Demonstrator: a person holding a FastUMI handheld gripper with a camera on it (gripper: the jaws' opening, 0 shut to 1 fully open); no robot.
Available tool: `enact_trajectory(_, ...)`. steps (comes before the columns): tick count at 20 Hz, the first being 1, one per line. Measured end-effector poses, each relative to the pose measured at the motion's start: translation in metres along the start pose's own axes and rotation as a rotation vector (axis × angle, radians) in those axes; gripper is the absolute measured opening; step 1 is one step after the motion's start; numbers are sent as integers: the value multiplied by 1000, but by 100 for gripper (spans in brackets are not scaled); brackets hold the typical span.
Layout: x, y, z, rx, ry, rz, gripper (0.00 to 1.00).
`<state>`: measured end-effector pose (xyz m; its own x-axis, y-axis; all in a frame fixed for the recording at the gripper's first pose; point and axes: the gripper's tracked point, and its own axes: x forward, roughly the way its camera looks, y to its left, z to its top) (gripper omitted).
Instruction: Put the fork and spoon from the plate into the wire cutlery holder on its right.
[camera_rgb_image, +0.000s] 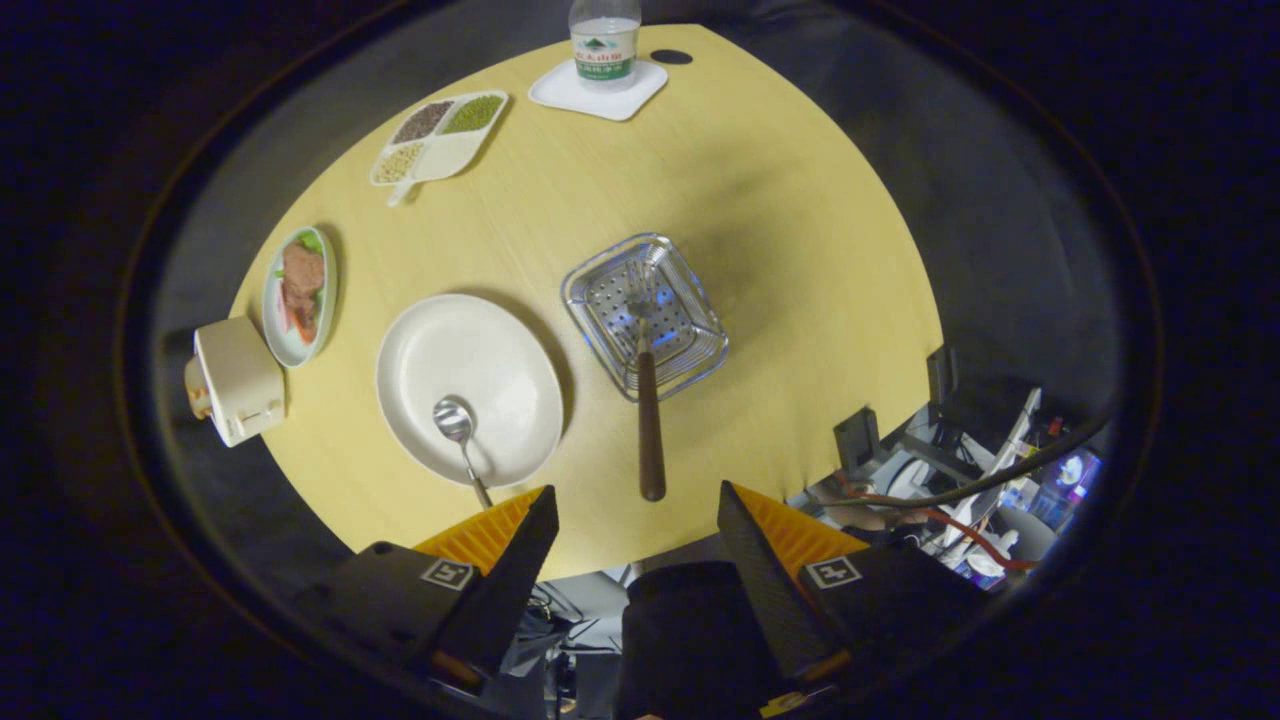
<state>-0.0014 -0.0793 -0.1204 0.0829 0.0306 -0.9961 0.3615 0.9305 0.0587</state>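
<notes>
The gripper (637, 525) is hovering spread and empty above the table edge; the fork (648, 400) is already leaning in the wire cutlery holder (690, 300); the spoon (458, 428) is lying on the white plate (480, 350), likely needing a leftward reach and a pinch on its handle.

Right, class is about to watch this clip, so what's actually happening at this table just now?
A person holds a two-finger gripper above the near edge of a yellow table. Its fingers are open and hold nothing. The fork already sits in the wire cutlery holder, its brown handle sticking out over the rim towards the fingers. The spoon lies on the white plate, to the left of the holder, so half the tidying is left.
</notes>
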Motion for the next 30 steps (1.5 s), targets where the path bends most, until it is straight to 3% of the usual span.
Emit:
enact_trajectory(9,-27,61,-72,-44,-75,14,100)
enact_trajectory(20,72,126,-110,-130,-42,10,99)
enact_trajectory(25,117,134,-107,-178,-34,-27,90)
enact_trajectory(30,140,141,-99,-175,-48,-32,68)
